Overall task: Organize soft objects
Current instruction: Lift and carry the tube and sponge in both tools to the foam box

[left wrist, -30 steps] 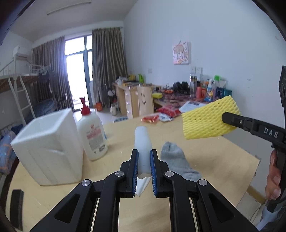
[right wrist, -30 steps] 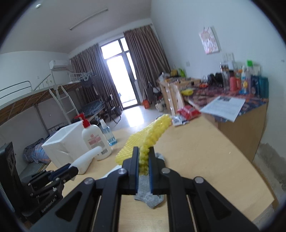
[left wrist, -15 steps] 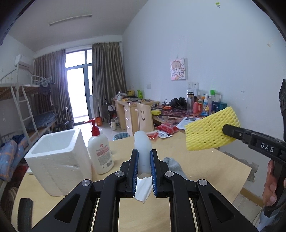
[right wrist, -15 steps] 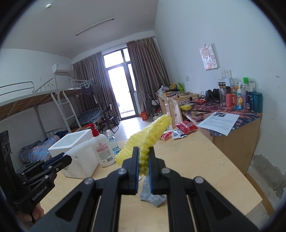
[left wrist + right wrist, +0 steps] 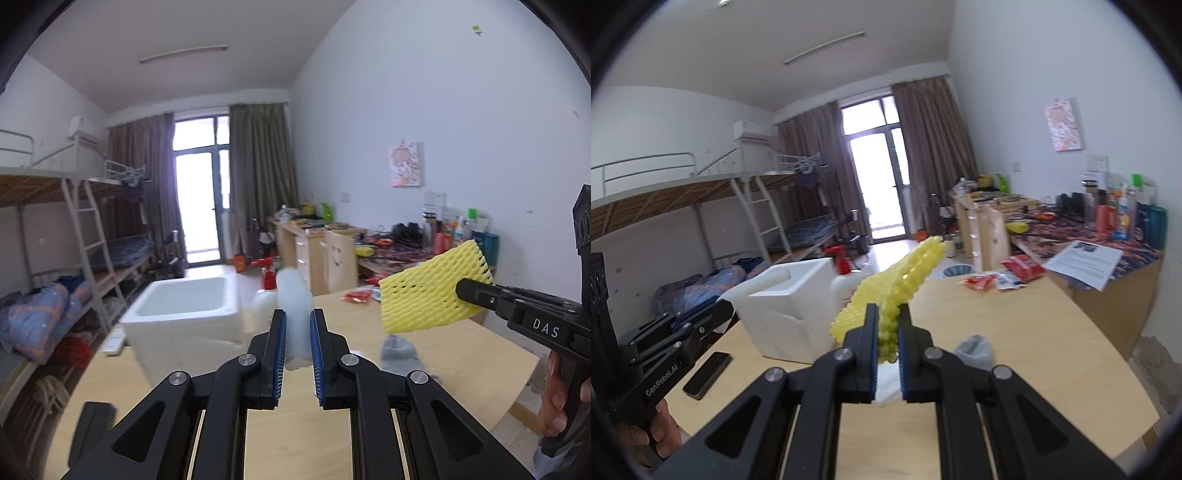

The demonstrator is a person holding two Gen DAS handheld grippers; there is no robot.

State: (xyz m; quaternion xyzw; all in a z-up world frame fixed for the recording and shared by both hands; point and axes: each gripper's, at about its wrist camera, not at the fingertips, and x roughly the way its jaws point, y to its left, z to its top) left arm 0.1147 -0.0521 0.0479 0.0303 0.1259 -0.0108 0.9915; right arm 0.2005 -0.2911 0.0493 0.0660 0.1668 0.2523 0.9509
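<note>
My left gripper (image 5: 297, 325) is shut on a white foam piece (image 5: 294, 306) and holds it in the air above the table, right of the white foam box (image 5: 184, 321). My right gripper (image 5: 887, 332) is shut on a yellow foam net (image 5: 897, 284), also held up; the net shows at the right of the left wrist view (image 5: 428, 299). A grey sock (image 5: 400, 354) lies on the wooden table (image 5: 461, 354) below the two grippers; it also shows in the right wrist view (image 5: 973, 350). The left gripper reaches the box's near corner in the right wrist view (image 5: 720, 314).
A white pump bottle with a red top (image 5: 846, 277) stands behind the box. A black phone (image 5: 707, 374) lies at the table's left edge. Red snack packets (image 5: 1001, 275) lie at the far edge. A cluttered desk (image 5: 1108, 240) and a bunk bed (image 5: 74, 240) stand beyond.
Both grippers have risen and tilted up with their loads. The left one has swung toward the white box, which now sits nearer the view's centre.
</note>
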